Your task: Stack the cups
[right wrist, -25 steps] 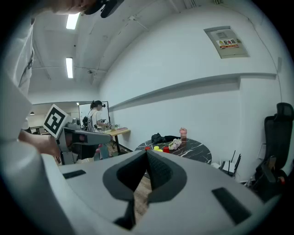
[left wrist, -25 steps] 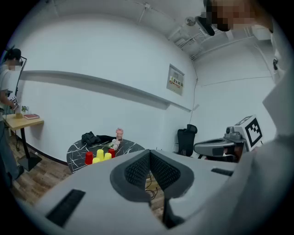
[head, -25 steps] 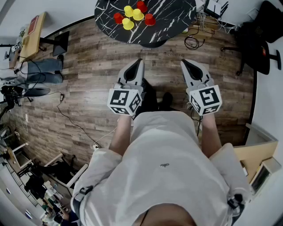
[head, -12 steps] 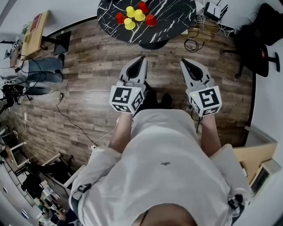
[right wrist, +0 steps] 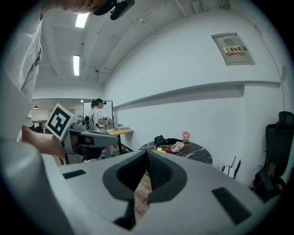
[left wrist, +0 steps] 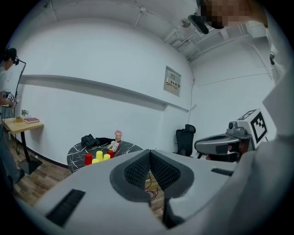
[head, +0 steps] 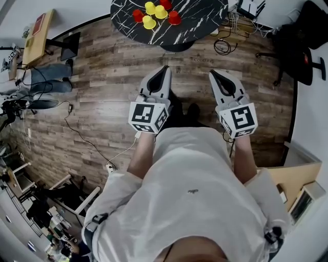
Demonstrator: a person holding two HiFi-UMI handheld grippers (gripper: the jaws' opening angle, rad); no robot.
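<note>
Since a moment ago the round black table with white marble veins (head: 200, 20) has slid a little toward the top of the head view, so more of its far side is now cut off by the frame edge. The red and yellow plastic cups (head: 154, 13) sit on it in a loose cluster, and the topmost red one almost touches that edge. They are well apart from both tools and none is stacked that I can see. Both tools have barely shifted over the wood-plank floor (head: 102, 97). The left gripper (head: 164, 69) points at the table with its jaws pressed together and nothing between them, and the right gripper (head: 212, 73) beside it is likewise closed and empty. Both hands are hidden under the marker cubes. From the left gripper view the cups are small red and yellow blobs on the near part of the tabletop. In the right gripper view they are tinier still, too small to count. A dark bundle (left wrist: 92, 140) lies behind them, but I cannot make out what it is.
</note>
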